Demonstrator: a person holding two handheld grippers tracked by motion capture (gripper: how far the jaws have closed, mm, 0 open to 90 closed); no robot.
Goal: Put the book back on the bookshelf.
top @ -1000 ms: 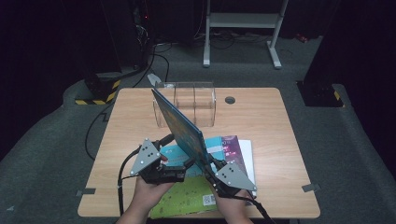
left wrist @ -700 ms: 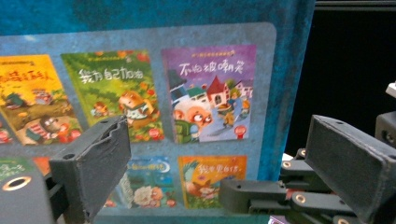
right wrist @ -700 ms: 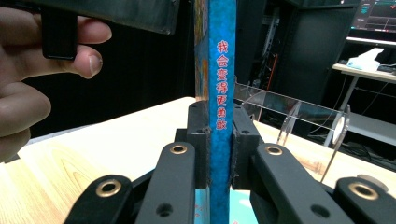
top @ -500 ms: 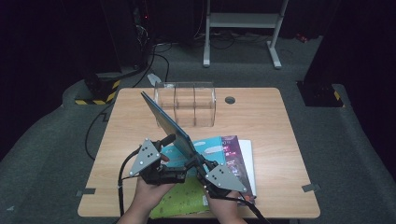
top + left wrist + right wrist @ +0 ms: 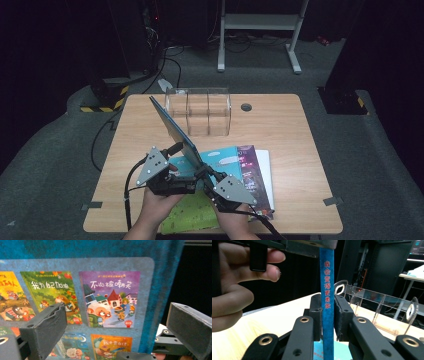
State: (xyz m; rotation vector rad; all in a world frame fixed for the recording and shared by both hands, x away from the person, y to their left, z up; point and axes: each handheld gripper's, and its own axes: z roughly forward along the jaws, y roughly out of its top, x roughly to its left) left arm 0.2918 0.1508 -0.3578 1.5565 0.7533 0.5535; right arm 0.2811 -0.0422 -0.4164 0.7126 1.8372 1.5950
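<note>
While tilted on edge, book [image 5: 176, 131]: just before the clear rack [image 5: 199, 111].
Right gripper [image 5: 327, 315]: jaws just easing, pads clamp the spine.
Left gripper [image 5: 120, 322]: jaws wide, beside the cover.

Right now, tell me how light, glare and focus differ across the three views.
High view: the table is lit evenly, the room around it is black, and the clear acrylic rack shows faint glare. Left gripper view: the blue book's cover reads sharp while the near pads blur. Right gripper view: the spine is crisp against a dark backdrop.
</note>
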